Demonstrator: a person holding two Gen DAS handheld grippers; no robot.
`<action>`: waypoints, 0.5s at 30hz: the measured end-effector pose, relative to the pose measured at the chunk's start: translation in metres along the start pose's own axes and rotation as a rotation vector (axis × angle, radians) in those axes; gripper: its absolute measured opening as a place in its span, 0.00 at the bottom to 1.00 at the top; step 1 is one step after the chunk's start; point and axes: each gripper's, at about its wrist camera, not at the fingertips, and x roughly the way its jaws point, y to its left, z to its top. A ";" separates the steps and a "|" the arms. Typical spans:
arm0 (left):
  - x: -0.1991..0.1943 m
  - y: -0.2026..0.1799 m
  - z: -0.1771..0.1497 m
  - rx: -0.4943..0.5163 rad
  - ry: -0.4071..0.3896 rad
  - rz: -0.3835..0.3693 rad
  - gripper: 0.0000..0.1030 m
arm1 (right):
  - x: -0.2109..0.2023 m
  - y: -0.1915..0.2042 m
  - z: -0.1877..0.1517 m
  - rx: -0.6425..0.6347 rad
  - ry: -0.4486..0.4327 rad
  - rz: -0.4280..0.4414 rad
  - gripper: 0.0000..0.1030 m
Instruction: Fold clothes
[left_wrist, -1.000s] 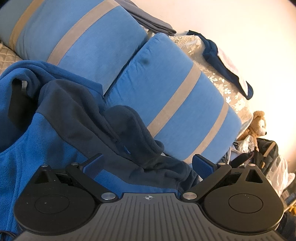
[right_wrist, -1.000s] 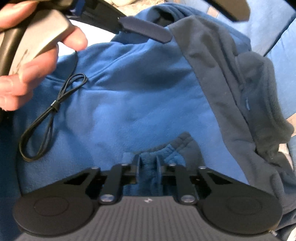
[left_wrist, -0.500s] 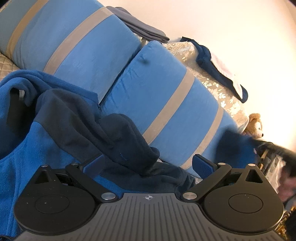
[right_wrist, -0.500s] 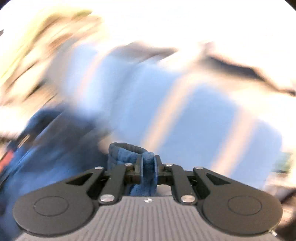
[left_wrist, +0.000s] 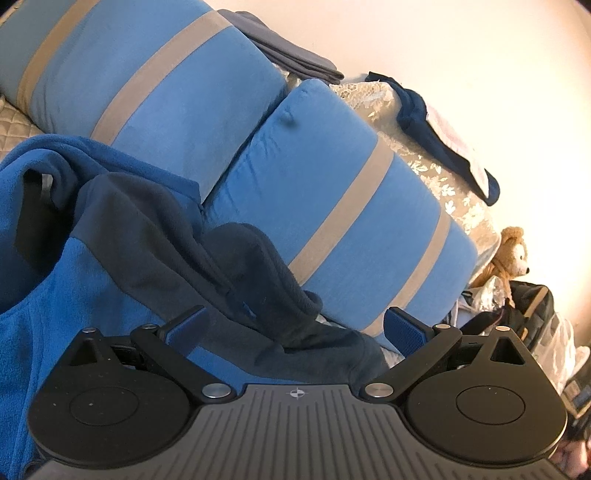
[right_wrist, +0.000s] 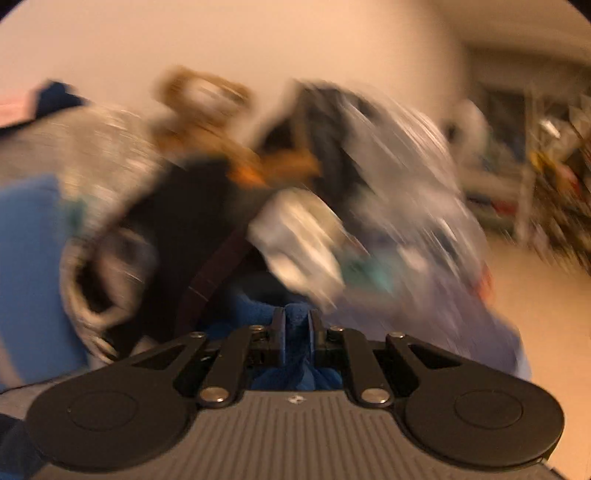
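On the sofa, against striped cushions (left_wrist: 332, 206), the blue fleece jacket (left_wrist: 110, 280) lies rumpled. The left gripper (left_wrist: 295, 325) gapes empty, unmoved; the right gripper (right_wrist: 295, 325) pinches blue fleece, now swung toward blurred clutter.

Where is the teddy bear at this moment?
In the left wrist view, the teddy bear sits at the far right, just beyond the end of the blue striped cushion and above a dark bag.

Black ribbed grippers, blue-padded fingers (left_wrist: 404, 329)
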 end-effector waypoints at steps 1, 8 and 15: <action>0.000 0.000 0.000 0.002 0.003 0.002 1.00 | 0.004 -0.008 -0.009 0.020 0.019 -0.016 0.11; 0.002 0.001 -0.003 0.006 0.018 0.010 1.00 | 0.002 -0.012 -0.033 0.016 0.052 -0.061 0.12; 0.002 0.002 -0.002 0.013 0.006 0.055 1.00 | -0.022 0.003 -0.024 0.016 0.115 -0.137 0.90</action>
